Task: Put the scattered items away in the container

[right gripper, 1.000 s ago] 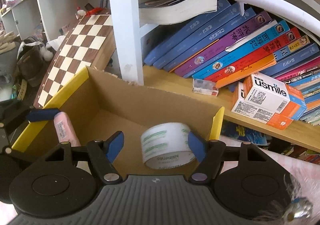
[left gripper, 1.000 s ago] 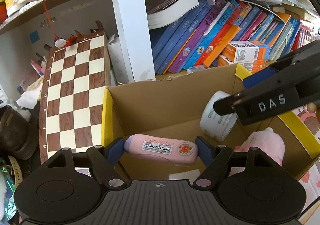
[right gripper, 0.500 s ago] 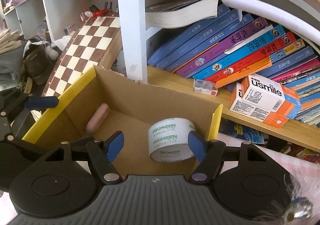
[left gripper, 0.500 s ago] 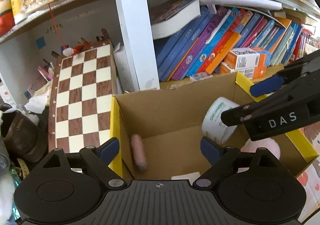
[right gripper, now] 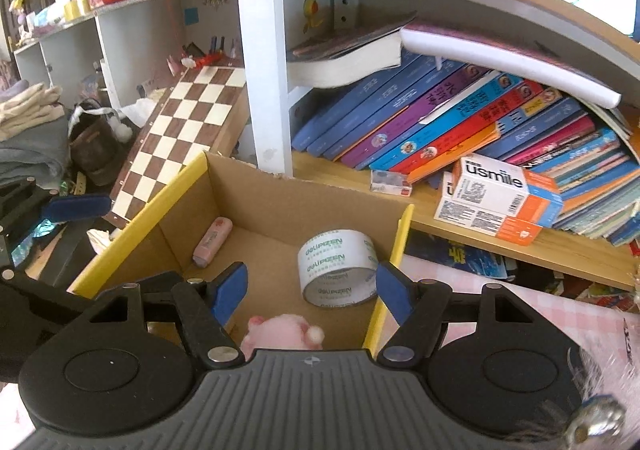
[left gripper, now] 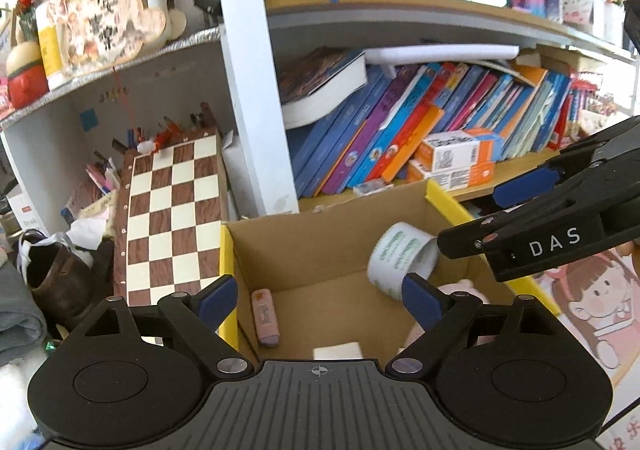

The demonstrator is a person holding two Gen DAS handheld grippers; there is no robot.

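Bright daylight throughout, strongest from the upper right, washing out the top shelf [left gripper: 460,7] in the left wrist view. Heavy fisheye bending at the edges, with dark corners. Slightly blurred tape roll [left gripper: 400,262]; soft shadows inside the cardboard box [right gripper: 280,205].

cardboard box [right gripper: 280,205] open-topped, tape roll [right gripper: 338,268] by right wall, bookshelf post [right gripper: 262,49] behind

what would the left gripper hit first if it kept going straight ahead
Probably the floor of the box, between the pink case and the tape roll. The left gripper is open and empty; depth is uncertain.
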